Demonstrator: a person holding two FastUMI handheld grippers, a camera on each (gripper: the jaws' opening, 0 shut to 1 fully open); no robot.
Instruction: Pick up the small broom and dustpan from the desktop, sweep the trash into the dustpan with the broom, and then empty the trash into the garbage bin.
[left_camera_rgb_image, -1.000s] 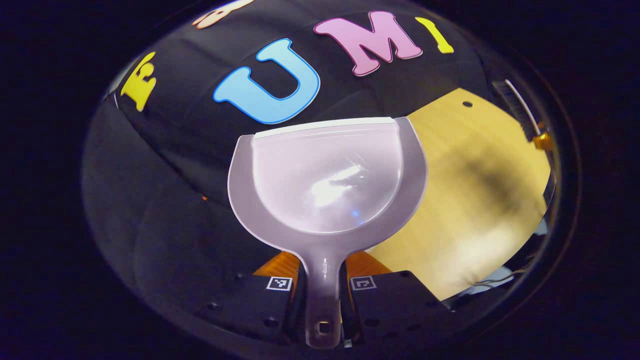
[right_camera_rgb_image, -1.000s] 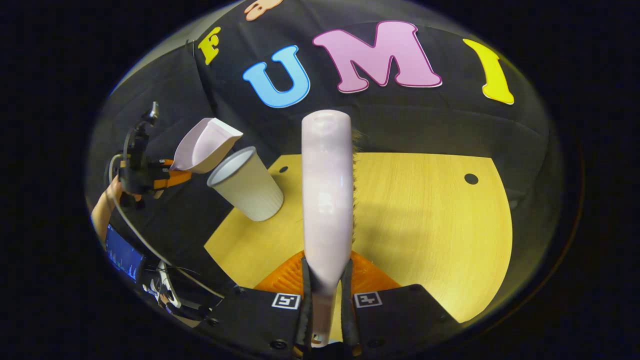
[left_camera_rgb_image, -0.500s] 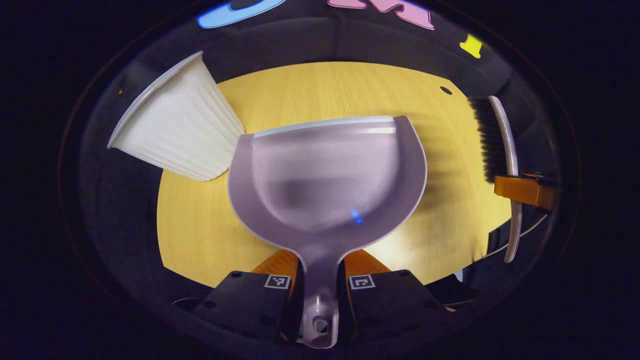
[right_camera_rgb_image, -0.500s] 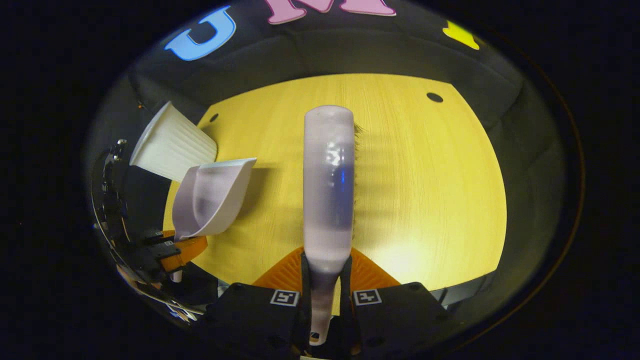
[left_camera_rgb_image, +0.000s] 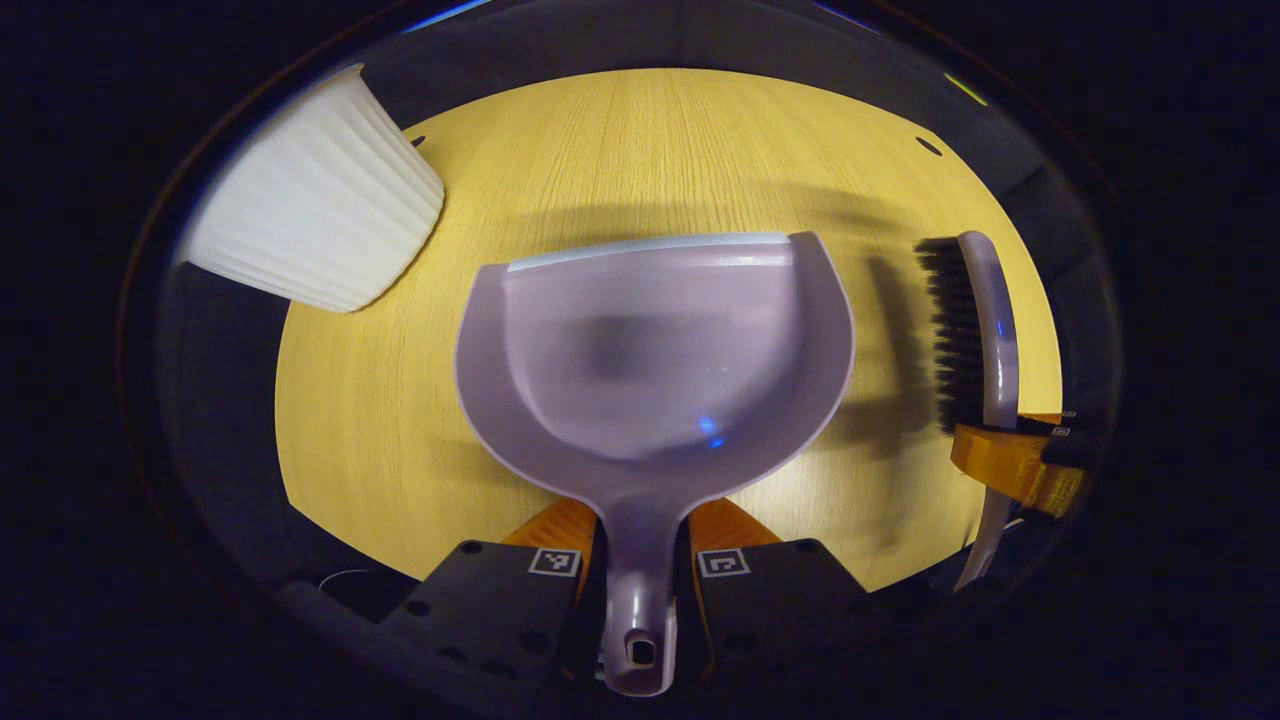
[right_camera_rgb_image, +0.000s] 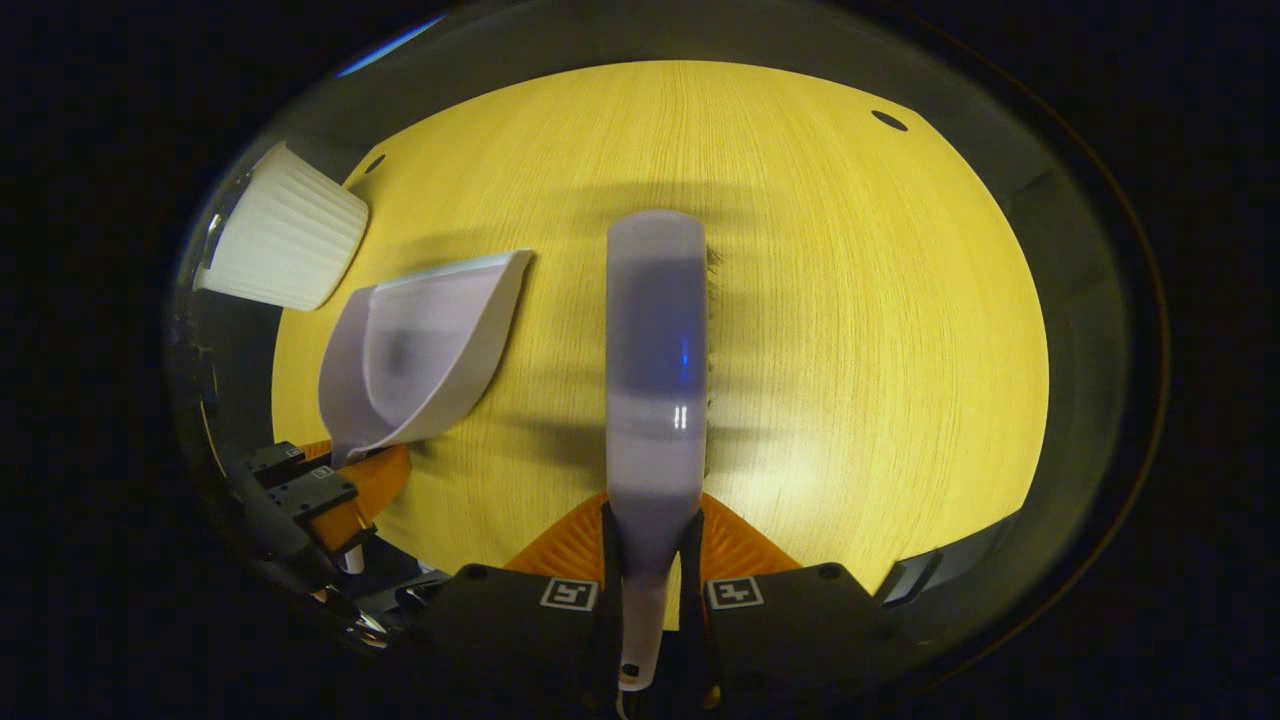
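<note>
Dustpan and broom held over a bare wooden desk, with a white bin at the far left.

In the left gripper view, the dustpan (left_camera_rgb_image: 650, 350) sits at centre, its handle running to 6 o'clock, where the left gripper (left_camera_rgb_image: 640, 570) clenches it; its open lip points to 12 o'clock. The pan looks empty, and no trash shows on the desk (left_camera_rgb_image: 400, 420). The bin (left_camera_rgb_image: 315, 215), a ribbed white cup, stands at 10 o'clock, nearer the left gripper than the right. The broom (left_camera_rgb_image: 975, 330) is at 3 o'clock, bristles facing the pan. In the right gripper view, the right gripper (right_camera_rgb_image: 650, 580) grasps the broom's handle, long axis 6 to 12 o'clock. Judging by this, emptying is likely done.
</note>
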